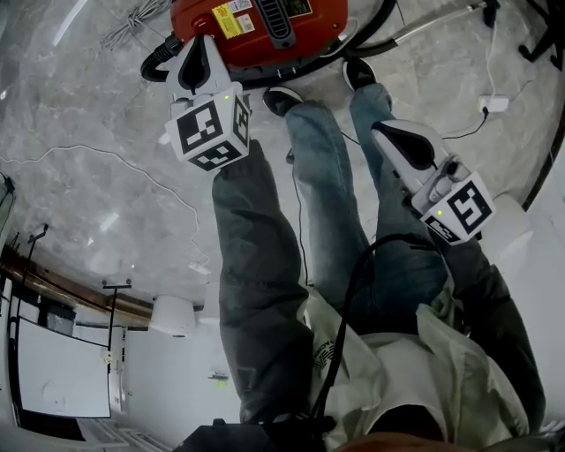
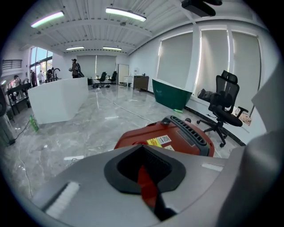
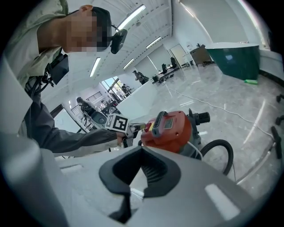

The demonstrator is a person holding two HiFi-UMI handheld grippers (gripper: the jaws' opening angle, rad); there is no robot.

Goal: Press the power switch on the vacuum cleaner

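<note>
The red vacuum cleaner [image 1: 265, 26] lies on the marble floor at the top of the head view, with a dark vent grille and yellow labels on top. My left gripper [image 1: 199, 42] is shut and empty. Its tips sit at the vacuum's left end, beside the black hose socket [image 1: 157, 60]. In the left gripper view the vacuum [image 2: 173, 135] fills the space just beyond the left gripper [image 2: 143, 148]. The right gripper view shows the vacuum [image 3: 171, 128] side-on, with a small red round button [image 3: 148, 127] at the end where the left gripper [image 3: 133, 129] points. My right gripper [image 1: 386, 132] hangs shut and empty over my right leg.
My two shoes [image 1: 282, 99] stand right in front of the vacuum. A black hose [image 3: 217, 155] and a metal wand [image 1: 433, 22] trail to the right. A white adapter [image 1: 494, 103] and thin cables lie on the floor. An office chair [image 2: 224, 106] and a white counter [image 2: 57, 99] stand farther off.
</note>
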